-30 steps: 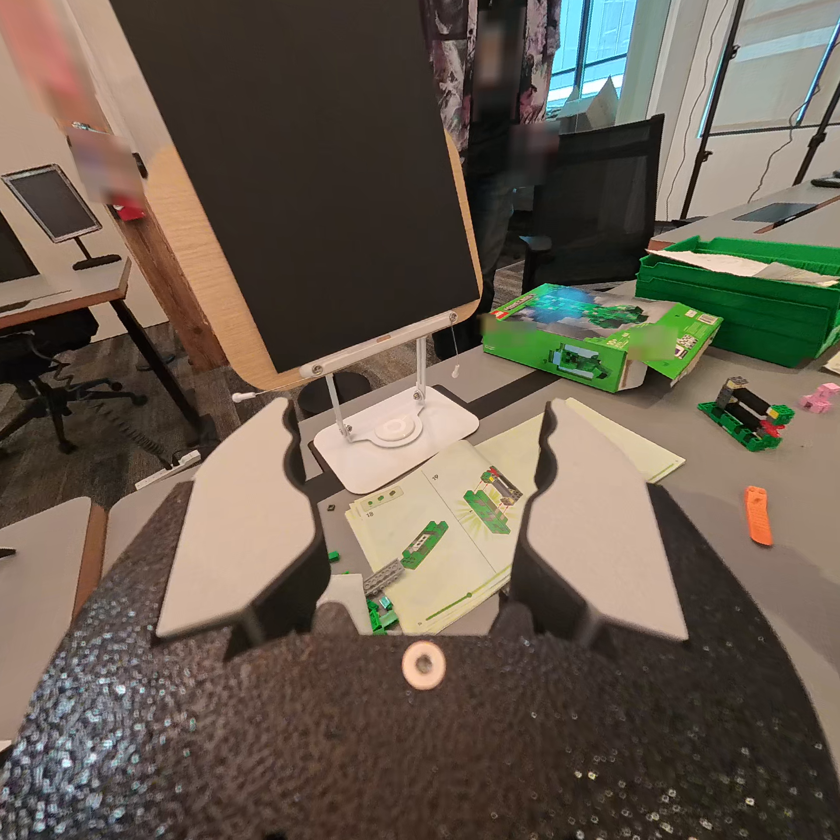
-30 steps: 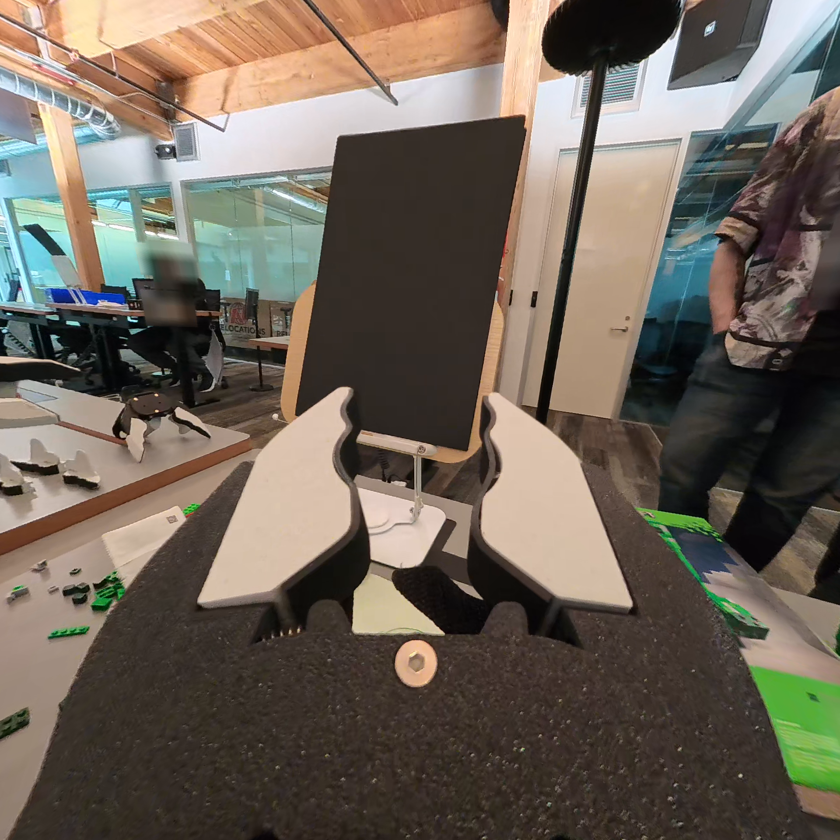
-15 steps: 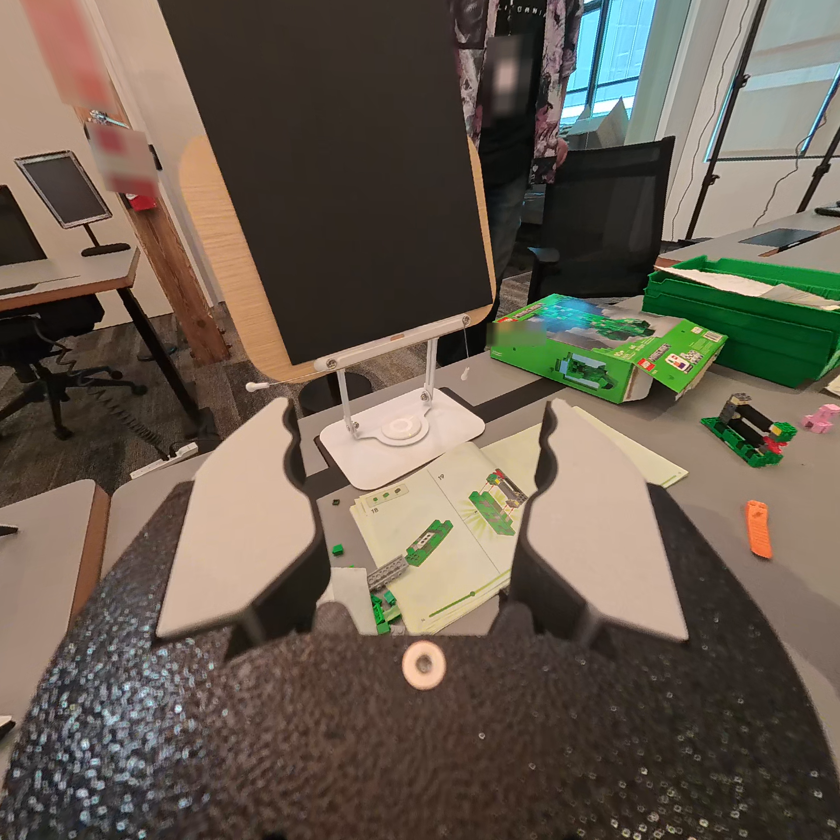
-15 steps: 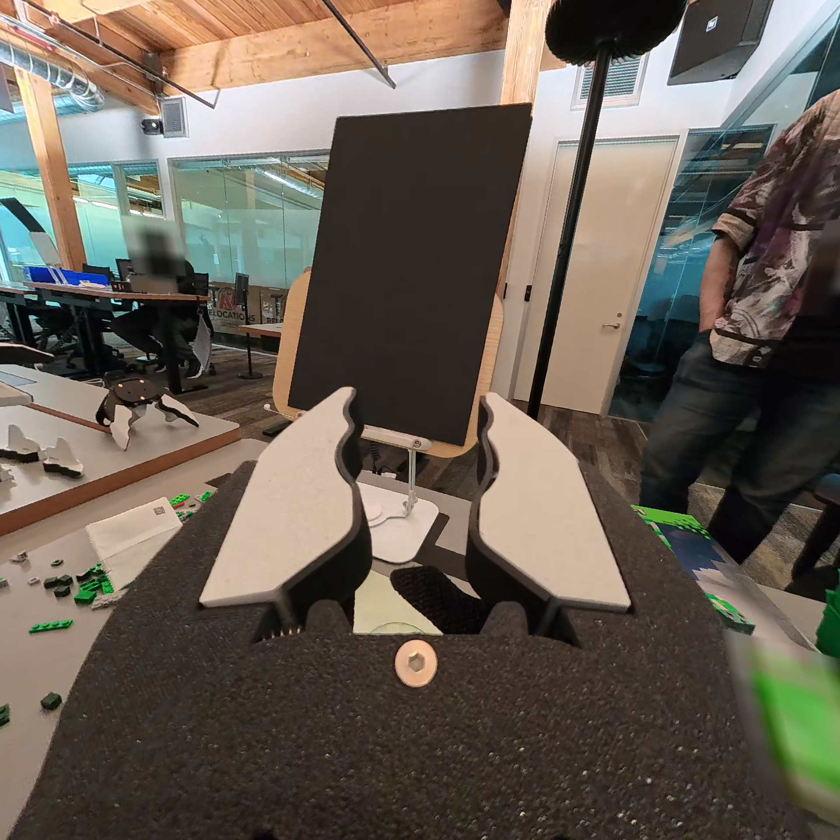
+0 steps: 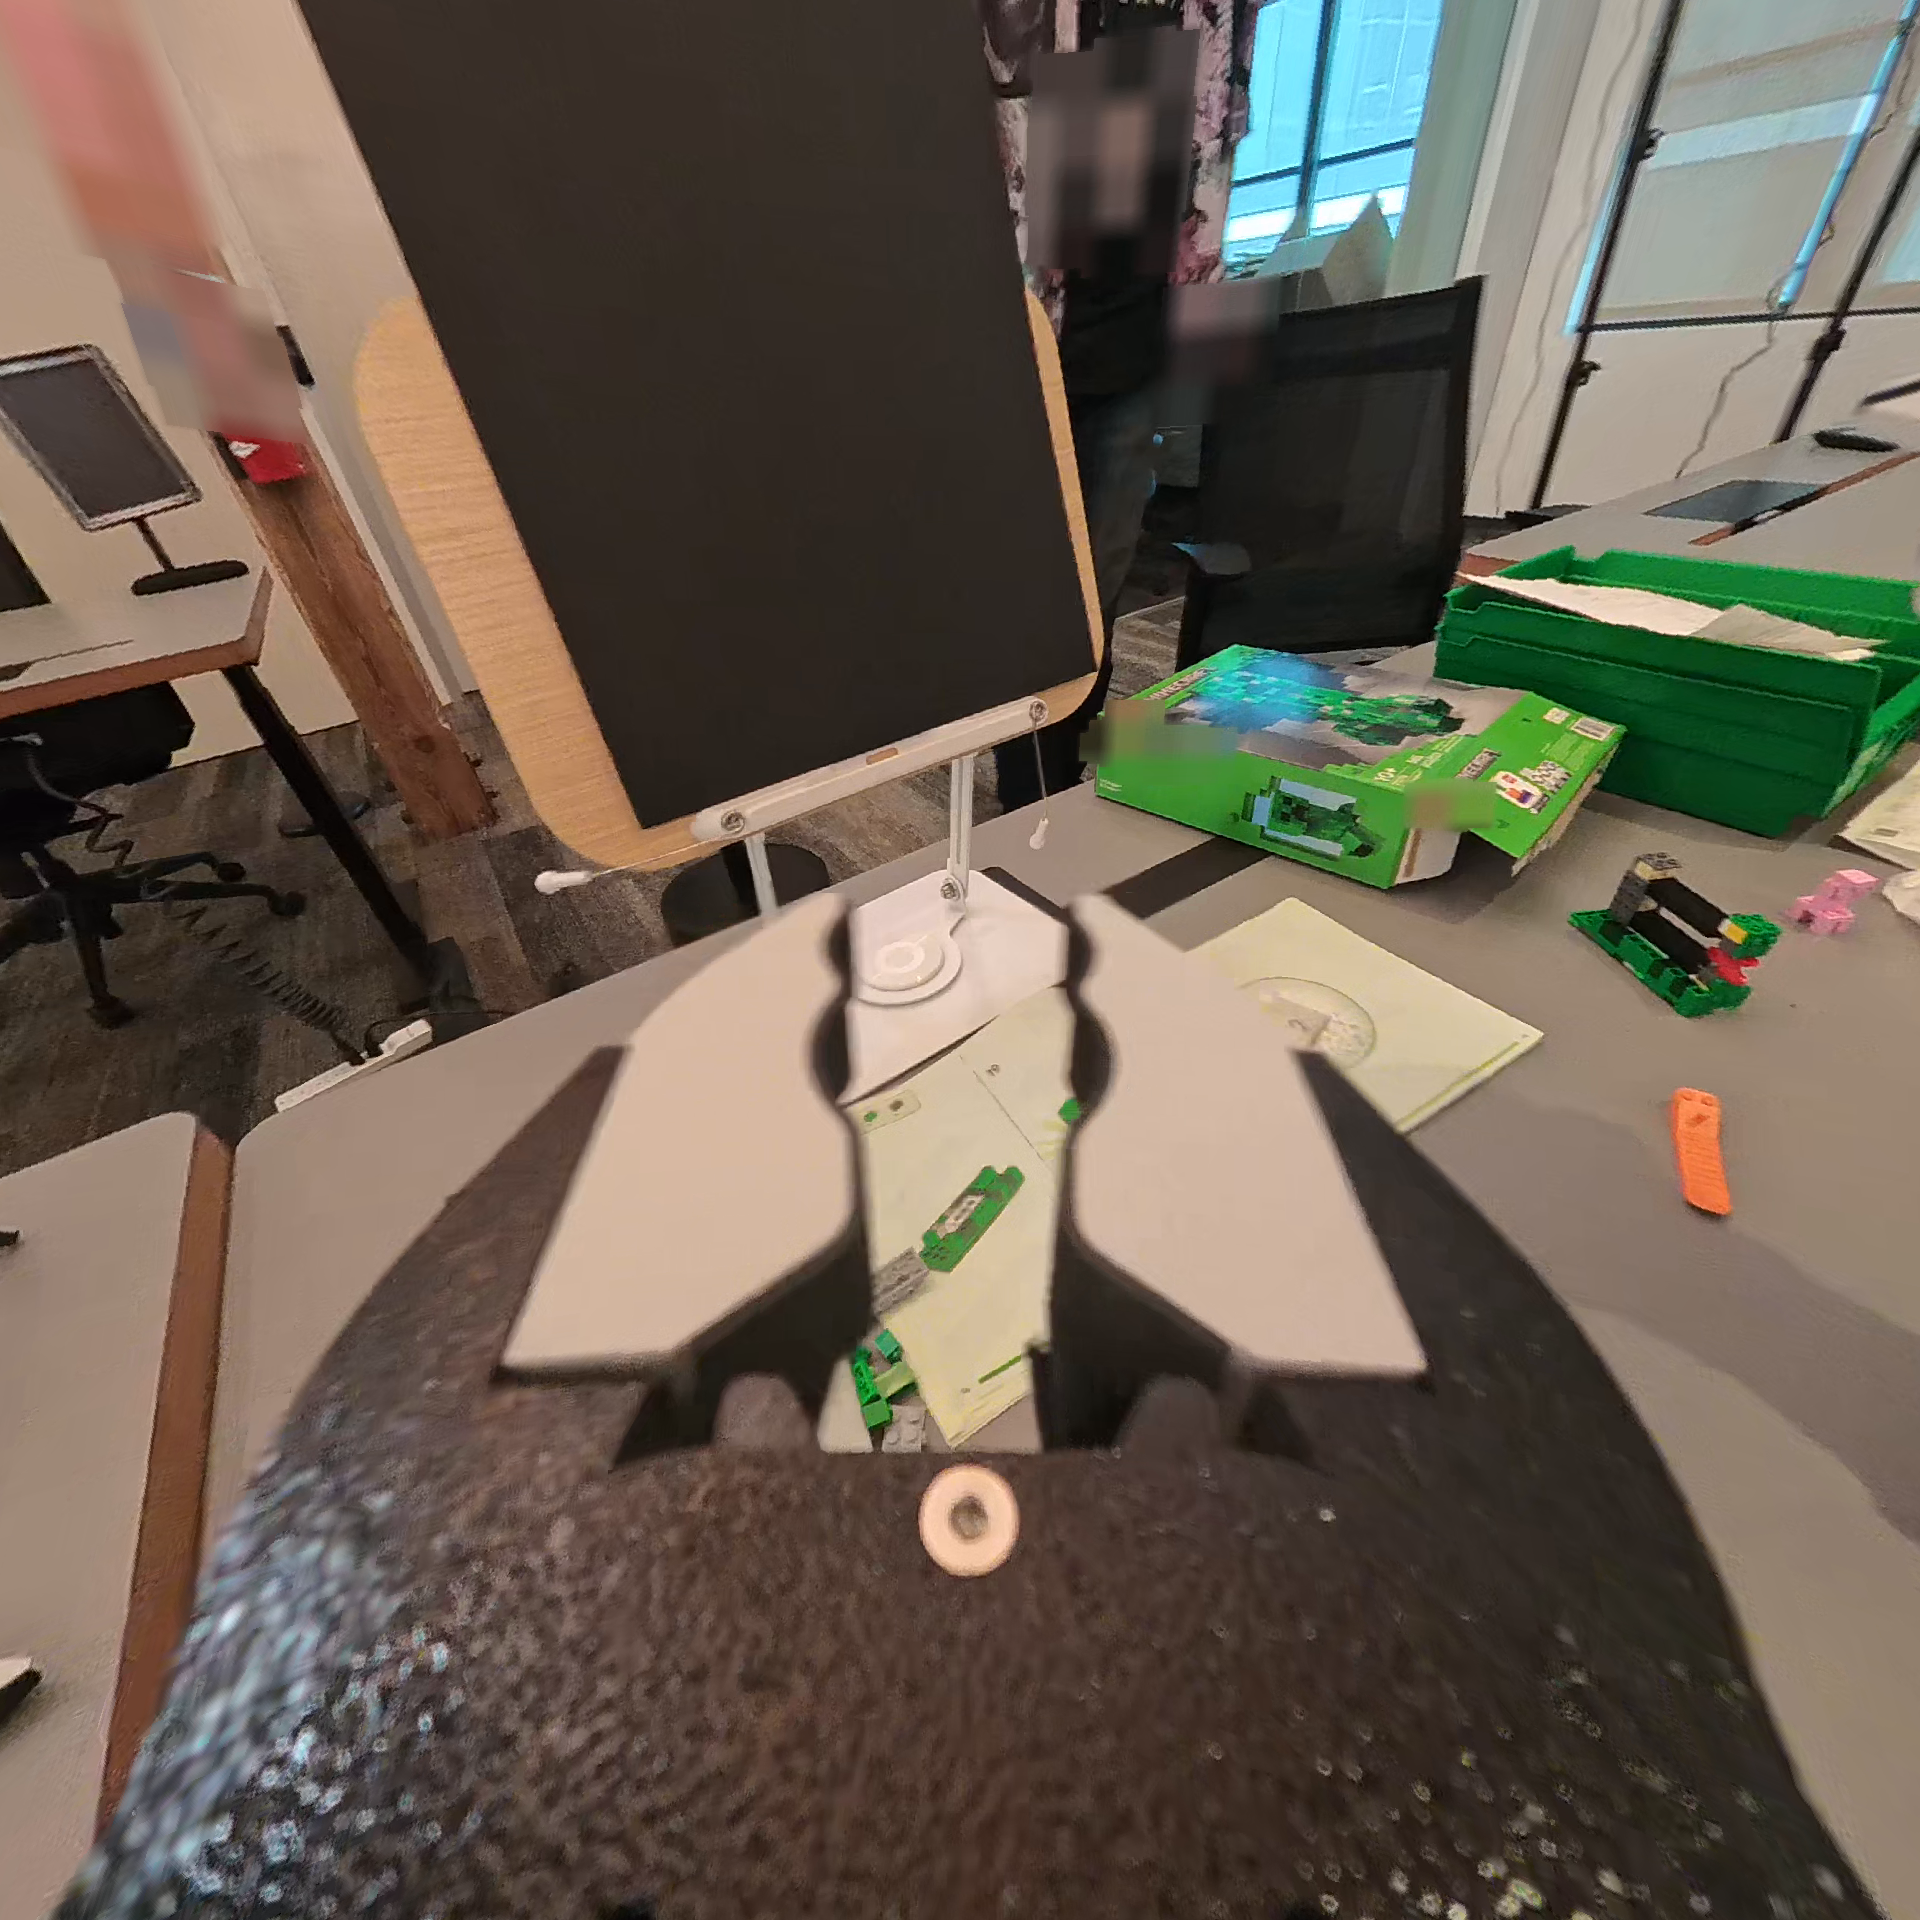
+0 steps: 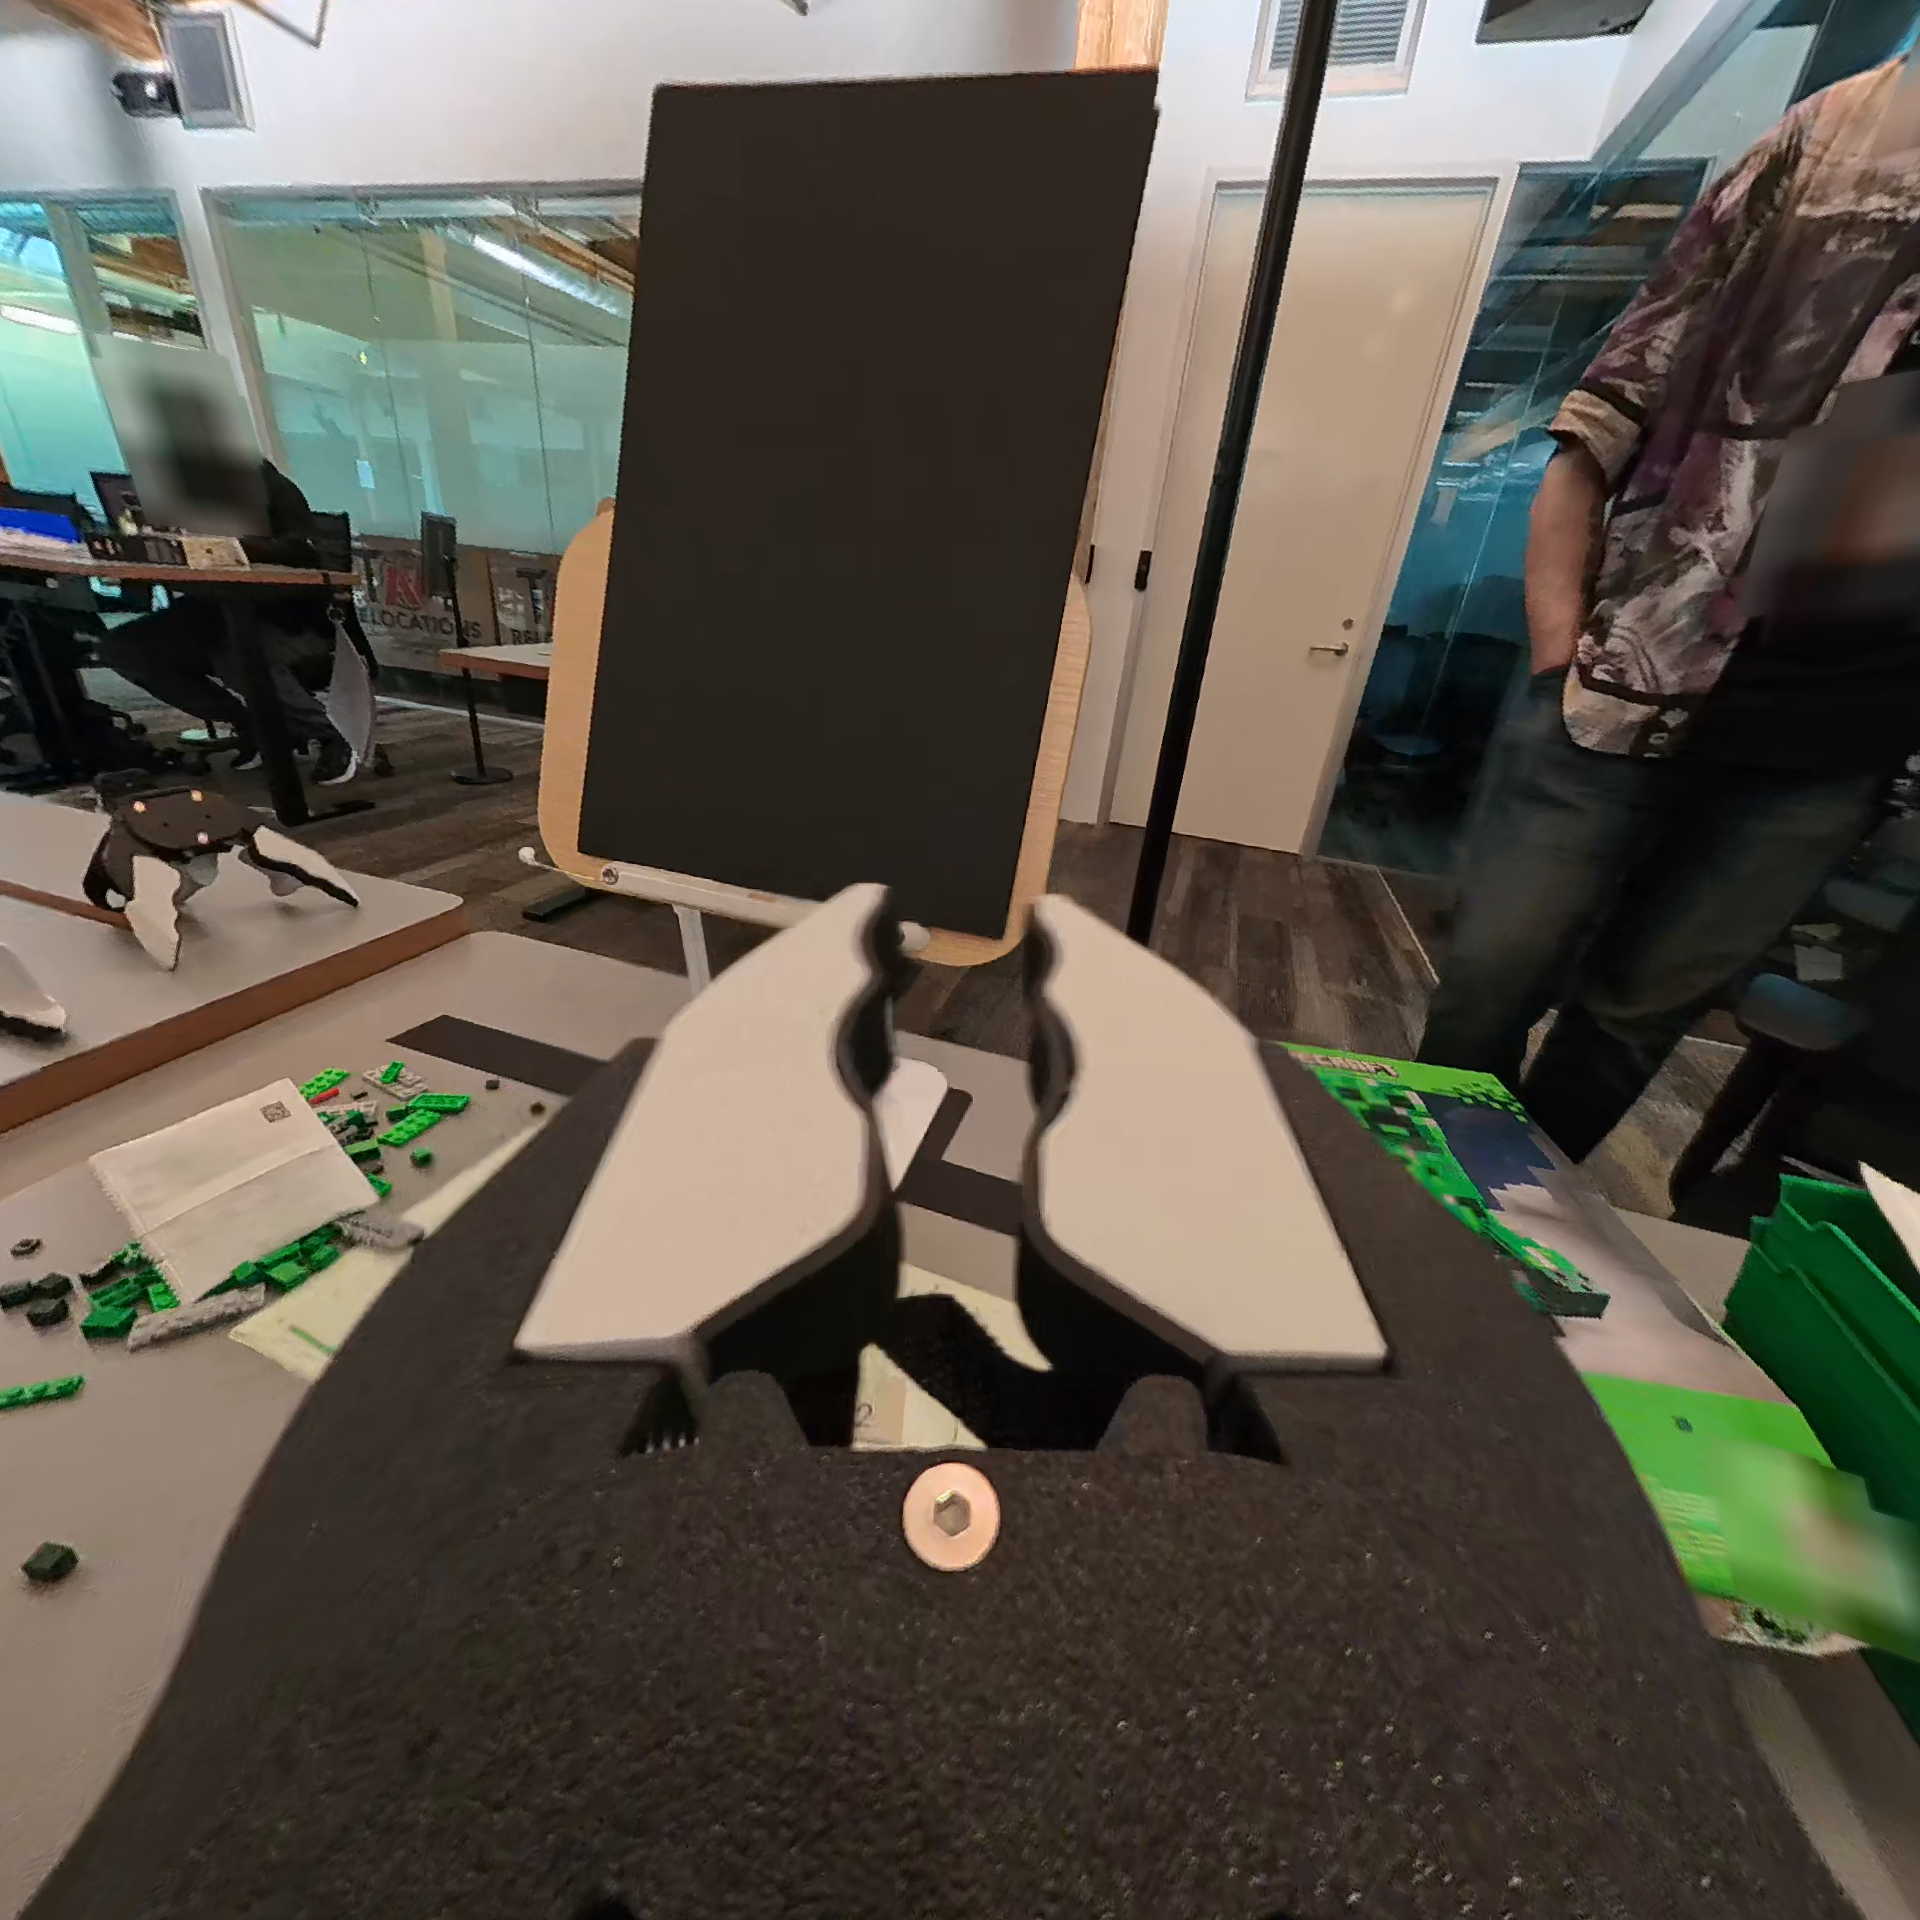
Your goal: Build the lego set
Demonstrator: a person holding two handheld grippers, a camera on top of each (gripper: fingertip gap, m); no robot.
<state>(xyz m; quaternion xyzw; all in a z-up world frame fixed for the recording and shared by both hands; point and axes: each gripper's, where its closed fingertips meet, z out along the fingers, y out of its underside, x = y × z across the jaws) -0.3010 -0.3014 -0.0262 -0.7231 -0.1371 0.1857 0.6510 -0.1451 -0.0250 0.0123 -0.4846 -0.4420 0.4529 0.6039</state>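
Note:
My left gripper (image 5: 961, 914) is open with a narrow gap, empty, and held above the open instruction booklet (image 5: 966, 1174). Loose green and grey bricks (image 5: 878, 1371) lie under it by the booklet's near edge. A partial build (image 5: 1673, 956) with a green base and black blocks stands on the grey table (image 5: 1558, 1299) at the right. My right gripper (image 6: 961, 904) is open with a narrow gap and empty, above the table. A pile of loose green bricks (image 6: 281, 1268) lies to its left beside a white bag (image 6: 229, 1184).
A dark tablet on a white stand (image 5: 727, 416) rises at the table's far edge. A green set box (image 5: 1351, 758), stacked green trays (image 5: 1683, 707), an orange brick separator (image 5: 1701, 1151) and a pink piece (image 5: 1834, 899) lie to the right. A person (image 6: 1714, 520) stands behind. One gripper's finger ends stand about 35 cm off the other's. From my right tips it is roughly 30 cm to the orange brick separator (image 5: 1701, 1151); from my left, 40 cm.
Both grippers' jaws have narrowed, the left one by far more. The right view has tilted down, so more of the table and the loose bricks show.

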